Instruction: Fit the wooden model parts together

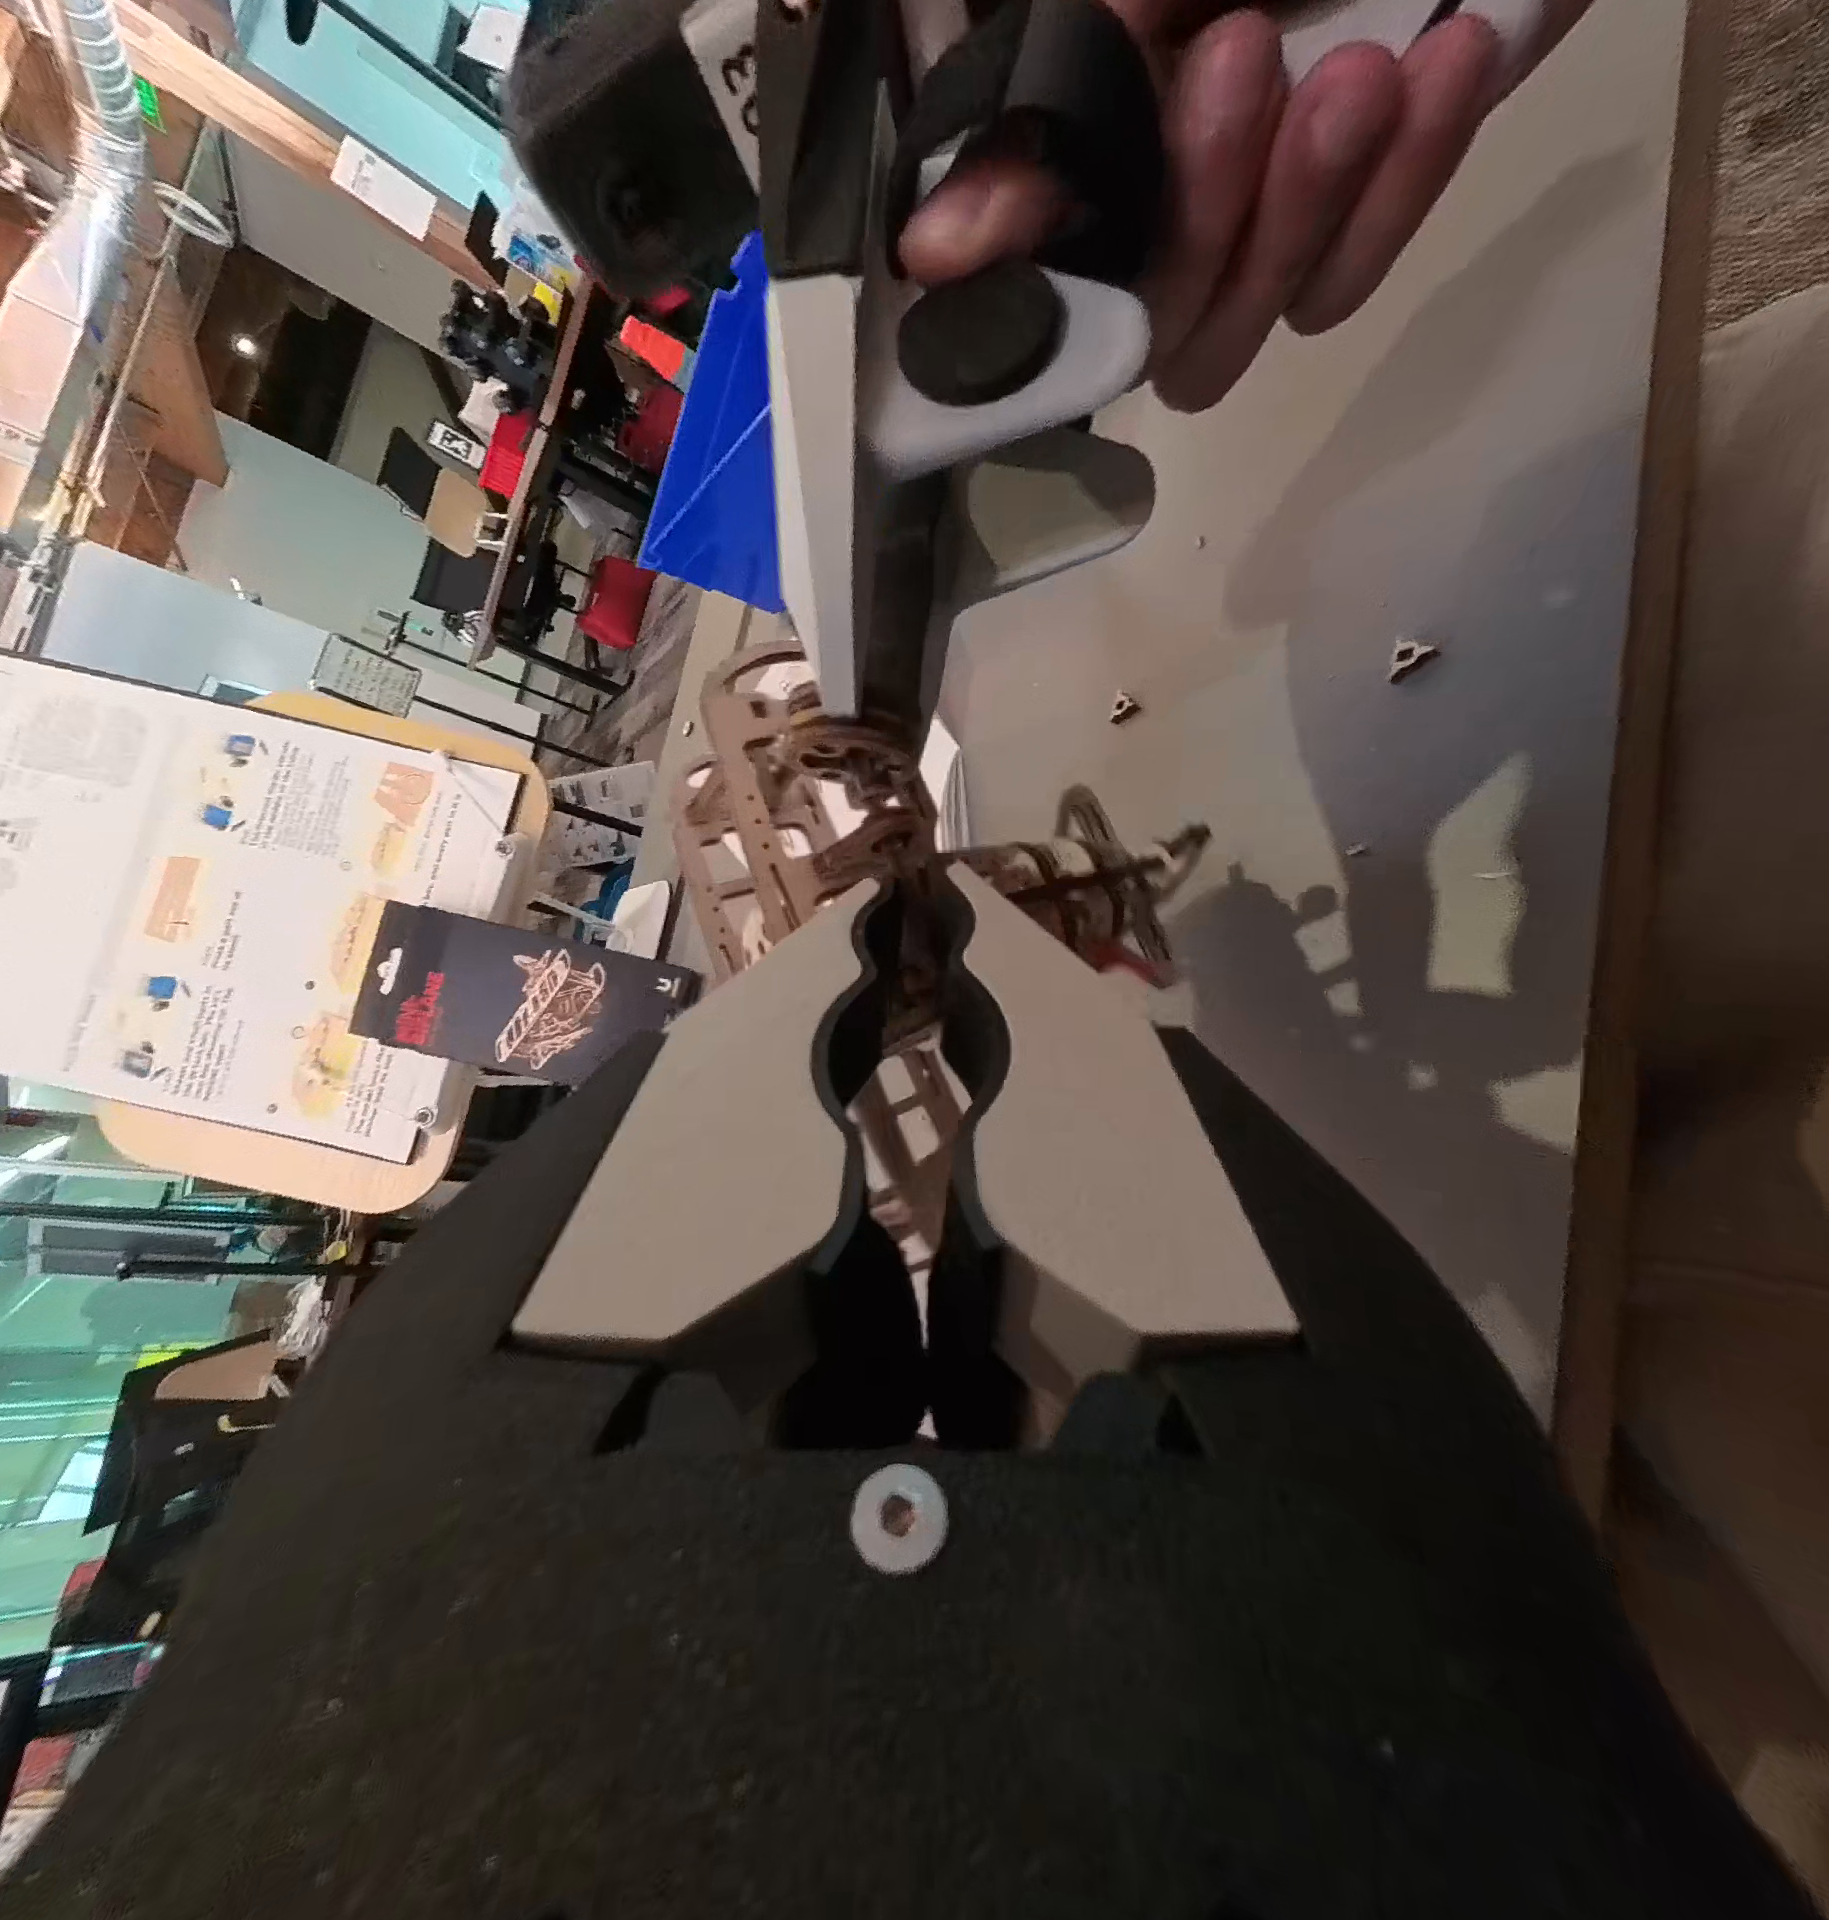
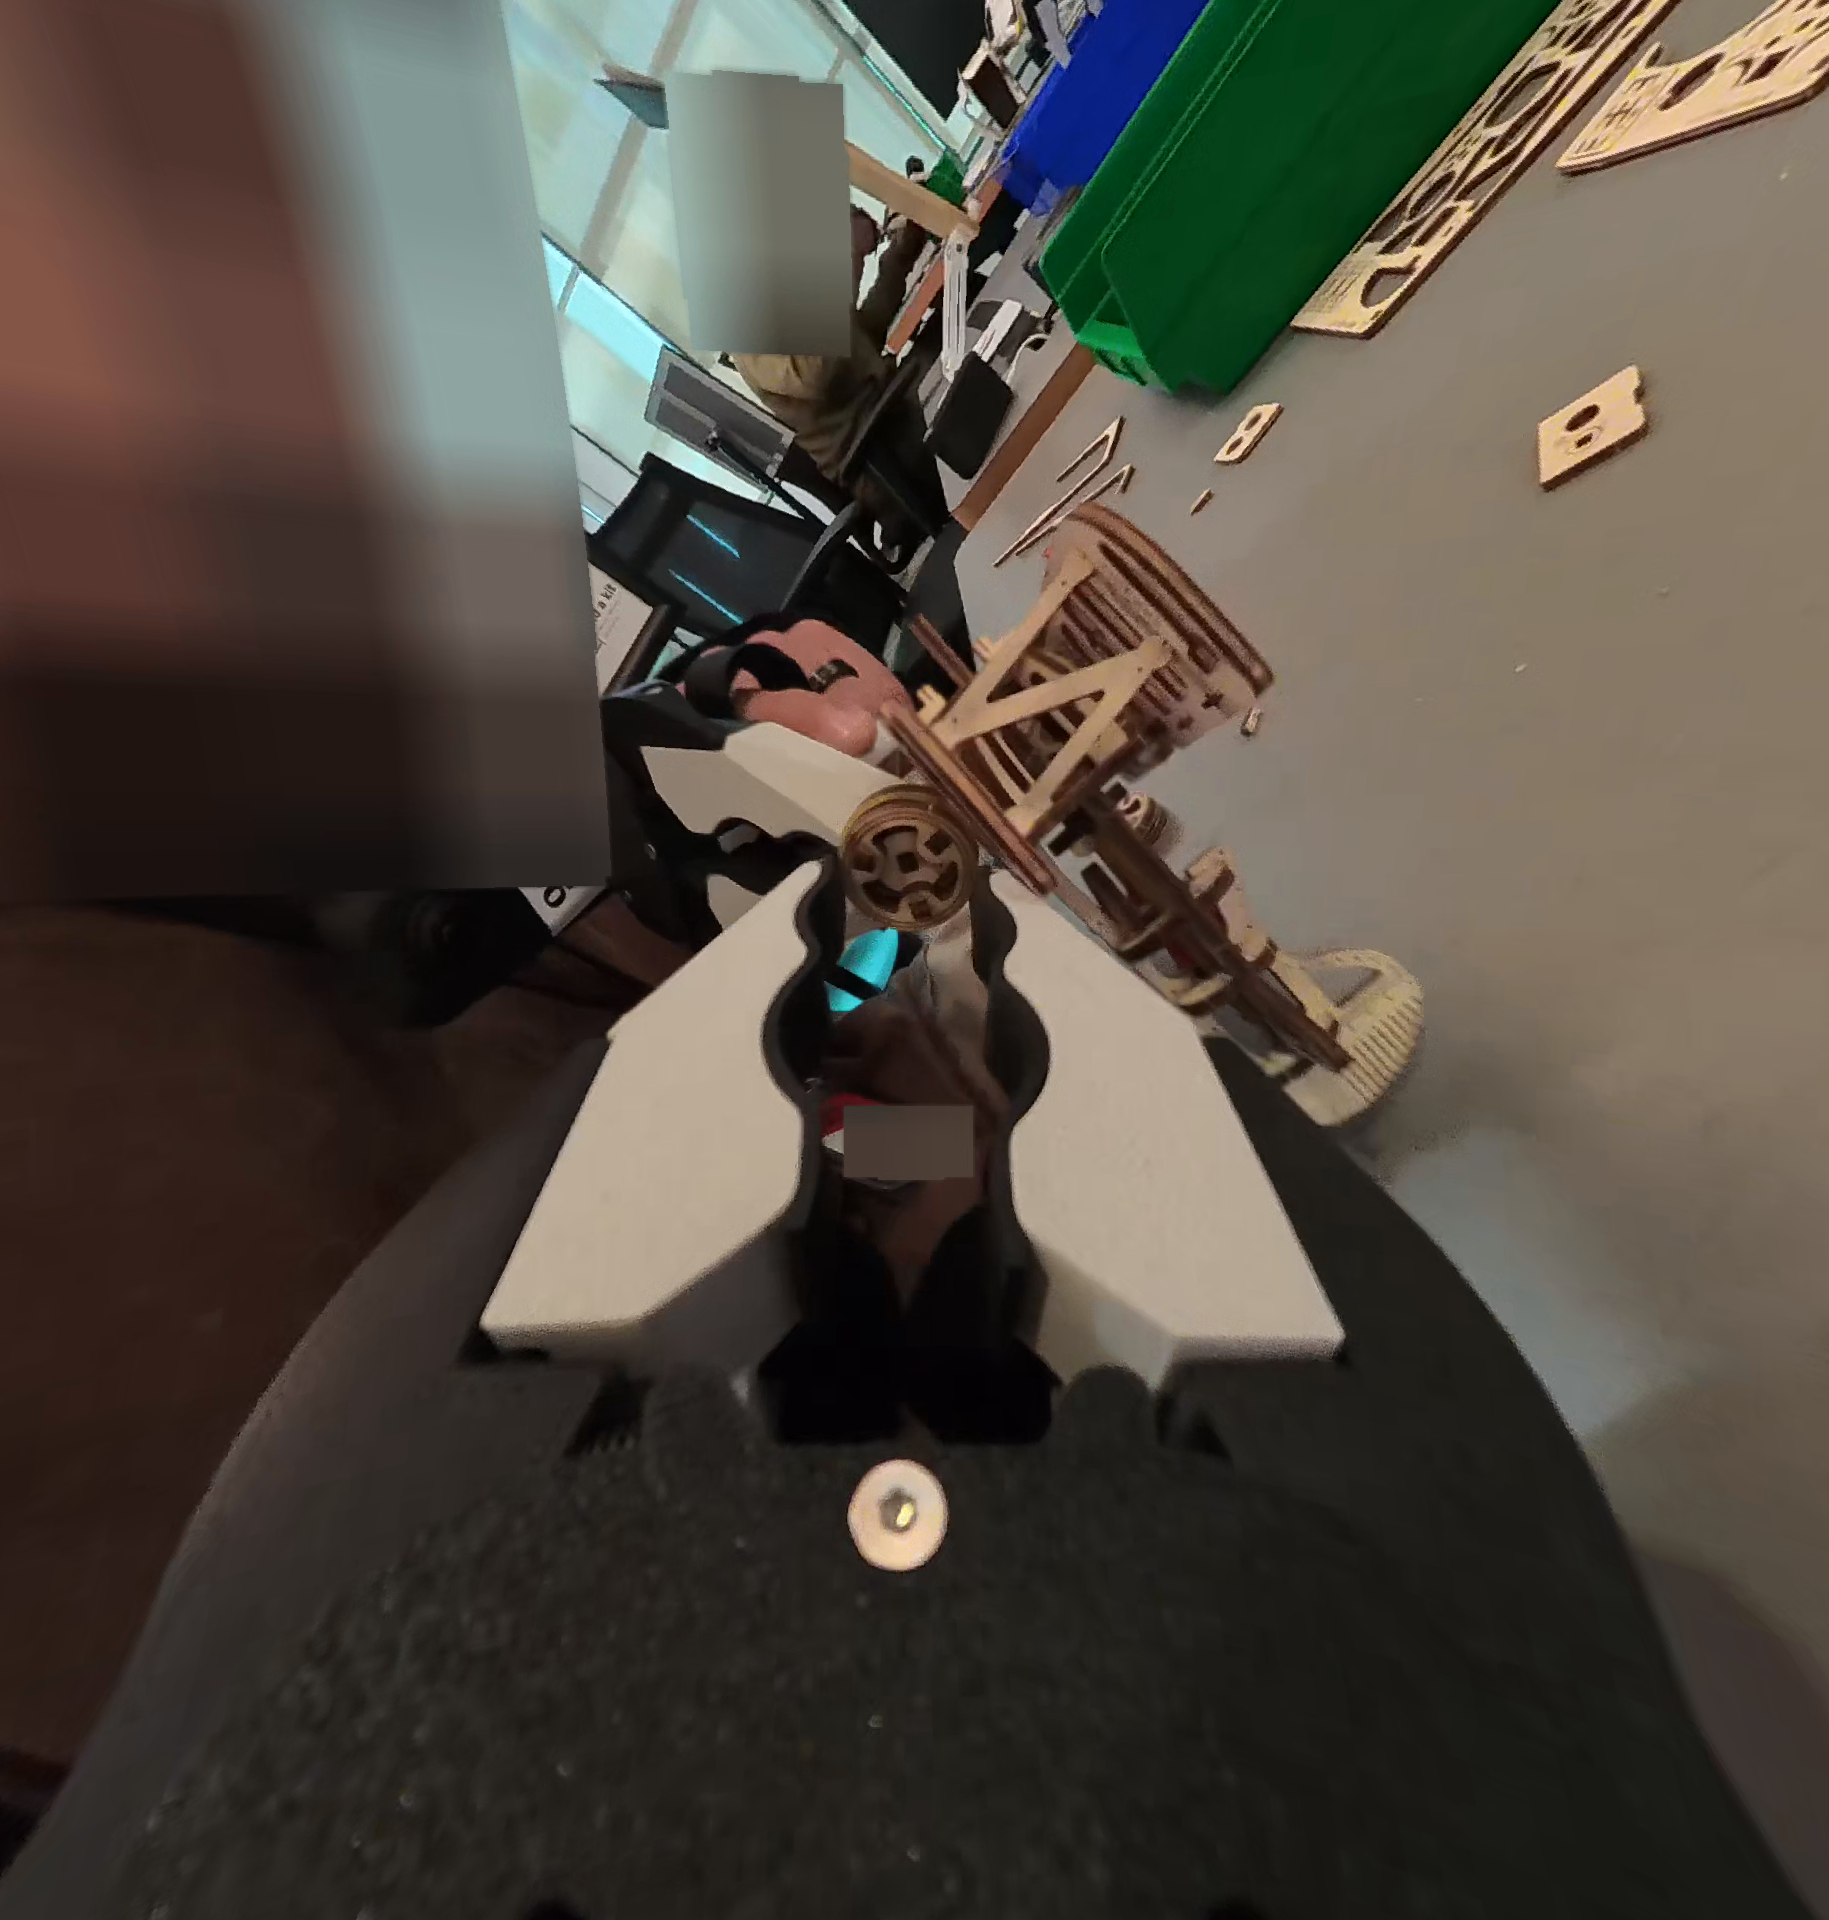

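The partly built wooden model (image 1: pixel 754 821) is held above the grey table (image 1: pixel 1461 520). My left gripper (image 1: pixel 915 899) is shut on a dark wooden part of the model, which shows between its jaws. My right gripper (image 2: pixel 905 888) is shut on a small round wooden wheel (image 2: pixel 905 868) at the near end of the model (image 2: pixel 1107 717). In the left wrist view the right gripper (image 1: pixel 868 712) comes down from above, held by a hand, and its tip touches the model. In the right wrist view the left gripper (image 2: pixel 764 774) sits just behind the wheel.
Punched wooden sheets (image 2: pixel 1429 208) and loose small pieces (image 2: pixel 1590 426) lie on the table beside a green bin (image 2: pixel 1253 187). A blue bin (image 1: pixel 723 468), an instruction sheet (image 1: pixel 214 914) and a dark card (image 1: pixel 515 997) stand to the left. Small scraps (image 1: pixel 1409 657) lie near the table edge. Both grippers' tips are close together, under 4 cm apart.
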`<state>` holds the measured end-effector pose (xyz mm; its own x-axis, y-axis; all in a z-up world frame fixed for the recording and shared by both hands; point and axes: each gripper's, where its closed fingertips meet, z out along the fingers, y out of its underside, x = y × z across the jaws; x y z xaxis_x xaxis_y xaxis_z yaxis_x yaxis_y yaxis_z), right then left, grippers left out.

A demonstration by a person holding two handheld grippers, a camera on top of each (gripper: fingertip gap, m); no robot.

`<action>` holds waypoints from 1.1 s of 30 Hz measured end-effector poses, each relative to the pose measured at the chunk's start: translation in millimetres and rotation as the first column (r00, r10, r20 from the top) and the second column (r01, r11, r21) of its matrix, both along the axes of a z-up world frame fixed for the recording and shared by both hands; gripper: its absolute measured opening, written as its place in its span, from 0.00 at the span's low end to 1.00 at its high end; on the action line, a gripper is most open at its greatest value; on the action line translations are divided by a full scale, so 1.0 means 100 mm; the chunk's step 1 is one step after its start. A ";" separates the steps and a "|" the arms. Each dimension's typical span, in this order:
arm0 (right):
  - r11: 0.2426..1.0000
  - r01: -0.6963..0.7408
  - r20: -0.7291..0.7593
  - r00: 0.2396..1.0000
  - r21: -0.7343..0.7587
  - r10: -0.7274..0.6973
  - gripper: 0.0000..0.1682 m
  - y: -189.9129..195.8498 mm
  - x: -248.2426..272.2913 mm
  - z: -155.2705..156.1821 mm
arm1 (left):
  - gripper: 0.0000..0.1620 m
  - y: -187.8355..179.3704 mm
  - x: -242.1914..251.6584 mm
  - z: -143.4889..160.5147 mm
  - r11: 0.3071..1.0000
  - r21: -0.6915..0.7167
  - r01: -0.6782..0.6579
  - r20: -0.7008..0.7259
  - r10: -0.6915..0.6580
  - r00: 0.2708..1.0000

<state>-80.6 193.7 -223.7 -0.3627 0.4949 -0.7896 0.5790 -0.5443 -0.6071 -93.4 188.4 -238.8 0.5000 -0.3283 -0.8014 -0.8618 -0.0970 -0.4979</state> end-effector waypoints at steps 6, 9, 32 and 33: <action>0.997 -0.046 0.018 0.999 0.056 0.046 0.14 -0.09 0.01 0.01 | 0.00 0.00 0.01 -0.06 1.000 -0.006 0.001 -0.061 -0.001 0.998; 0.993 -0.041 0.053 0.998 0.113 0.035 0.14 -0.07 0.03 -0.05 | 0.00 0.02 -0.07 -0.02 1.000 0.013 -0.026 -0.075 0.027 0.997; 0.982 0.037 0.176 0.982 0.186 -0.070 0.14 -0.02 -0.06 -0.37 | 0.00 0.04 -0.13 -0.32 0.991 -0.089 -0.101 -0.219 0.079 0.973; 0.981 0.042 0.177 0.981 0.190 -0.076 0.14 -0.02 -0.06 -0.38 | 0.00 0.04 -0.13 -0.32 0.991 -0.088 -0.101 -0.218 0.080 0.973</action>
<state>-86.5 191.7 -261.2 -0.1866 0.6541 -0.7331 0.6597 -0.4695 -0.5869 -106.2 192.1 -270.3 0.3521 -0.3719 -0.8589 -0.9325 -0.2186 -0.2876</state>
